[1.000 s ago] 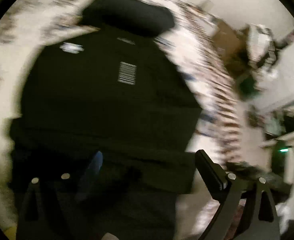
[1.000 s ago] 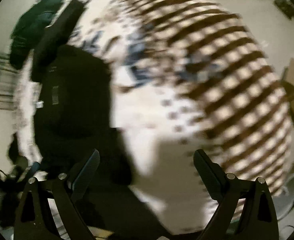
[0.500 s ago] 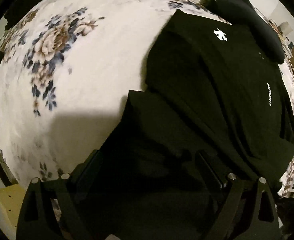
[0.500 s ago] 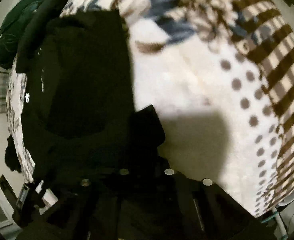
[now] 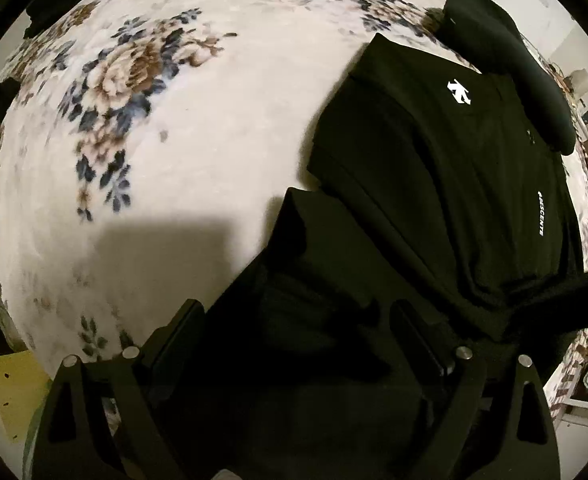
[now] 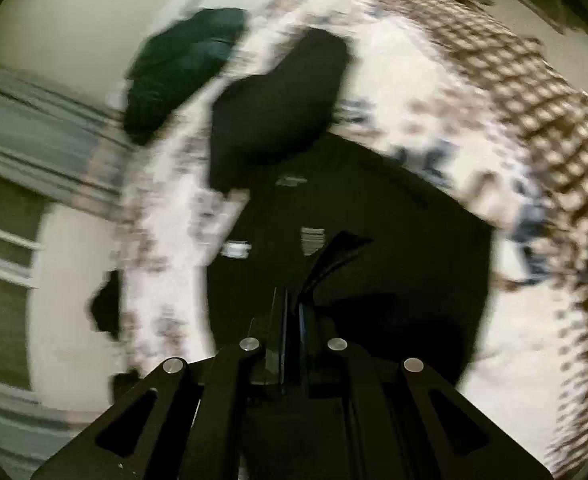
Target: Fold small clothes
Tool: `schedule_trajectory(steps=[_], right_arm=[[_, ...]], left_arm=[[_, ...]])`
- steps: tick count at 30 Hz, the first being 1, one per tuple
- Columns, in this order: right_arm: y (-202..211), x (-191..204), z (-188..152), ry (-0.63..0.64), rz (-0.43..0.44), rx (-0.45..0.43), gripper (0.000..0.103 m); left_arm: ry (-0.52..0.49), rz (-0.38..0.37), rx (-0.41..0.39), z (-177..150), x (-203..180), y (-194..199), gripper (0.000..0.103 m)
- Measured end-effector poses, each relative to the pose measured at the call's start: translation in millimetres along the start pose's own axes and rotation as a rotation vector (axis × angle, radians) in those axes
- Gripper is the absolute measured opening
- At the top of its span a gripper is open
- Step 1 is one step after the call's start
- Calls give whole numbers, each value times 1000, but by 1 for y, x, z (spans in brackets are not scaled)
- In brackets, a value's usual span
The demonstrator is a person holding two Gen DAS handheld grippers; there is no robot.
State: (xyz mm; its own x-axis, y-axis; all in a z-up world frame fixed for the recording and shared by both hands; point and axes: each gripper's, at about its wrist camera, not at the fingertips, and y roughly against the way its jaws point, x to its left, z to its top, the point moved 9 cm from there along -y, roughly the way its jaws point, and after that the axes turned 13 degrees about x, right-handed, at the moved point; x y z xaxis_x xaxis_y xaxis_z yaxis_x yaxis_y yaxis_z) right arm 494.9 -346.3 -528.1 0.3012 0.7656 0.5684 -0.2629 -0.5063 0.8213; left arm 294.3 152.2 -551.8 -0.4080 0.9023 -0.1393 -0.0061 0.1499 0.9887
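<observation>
Left wrist view, floral blanket (image 5: 197,168), black garment (image 5: 454,184) spread on it.

The left black two-finger gripper (image 5: 294,332) points steeply down with jaws spread wide, while the right black two-finger gripper (image 6: 291,300) is pinched closed.

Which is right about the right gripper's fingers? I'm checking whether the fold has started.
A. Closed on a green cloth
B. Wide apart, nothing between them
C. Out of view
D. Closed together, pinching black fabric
D: the right gripper is closed, its fingers pinching an edge of the black garment.
</observation>
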Motion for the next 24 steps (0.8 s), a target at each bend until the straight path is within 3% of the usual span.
schedule_trajectory(steps=[2, 3, 6, 7, 8, 9, 11, 14, 17, 21, 24], right_arm=[[-24, -51, -4, -68, -63, 75, 5], [-46, -84, -12, -104, -70, 166, 5], [-79, -129, -33, -200, -21, 335, 7], [-80, -131, -35, -203, -16, 346, 9], [-79, -130, -35, -195, -5, 345, 19], [-74, -128, -34, -186, 6, 328, 42], [-59, -128, -35, -173, -29, 267, 63], [-43, -120, -25, -98, -130, 200, 67], [-33, -96, -6, -26, -165, 171, 89], [-34, -70, 40, 51, -207, 162, 92], [-55, -44, 94, 103, -232, 159, 92]], left_arm=[[-11, -2, -2, -1, -2, -2, 94], [-15, -1, -2, 0, -4, -4, 94], [-26, -3, 6, 1, -10, -9, 94], [-31, -6, 10, 1, -12, -10, 94], [-36, -6, 13, 1, -14, -10, 94], [-43, -9, 16, 1, -17, -10, 94], [-57, -2, 24, 3, -23, -8, 94], [-73, -12, 27, 18, -37, -1, 94], [-92, -9, 10, 47, -55, 12, 94], [-167, 13, 8, 112, -102, 24, 94], [-273, 72, -11, 168, -145, 27, 94]])
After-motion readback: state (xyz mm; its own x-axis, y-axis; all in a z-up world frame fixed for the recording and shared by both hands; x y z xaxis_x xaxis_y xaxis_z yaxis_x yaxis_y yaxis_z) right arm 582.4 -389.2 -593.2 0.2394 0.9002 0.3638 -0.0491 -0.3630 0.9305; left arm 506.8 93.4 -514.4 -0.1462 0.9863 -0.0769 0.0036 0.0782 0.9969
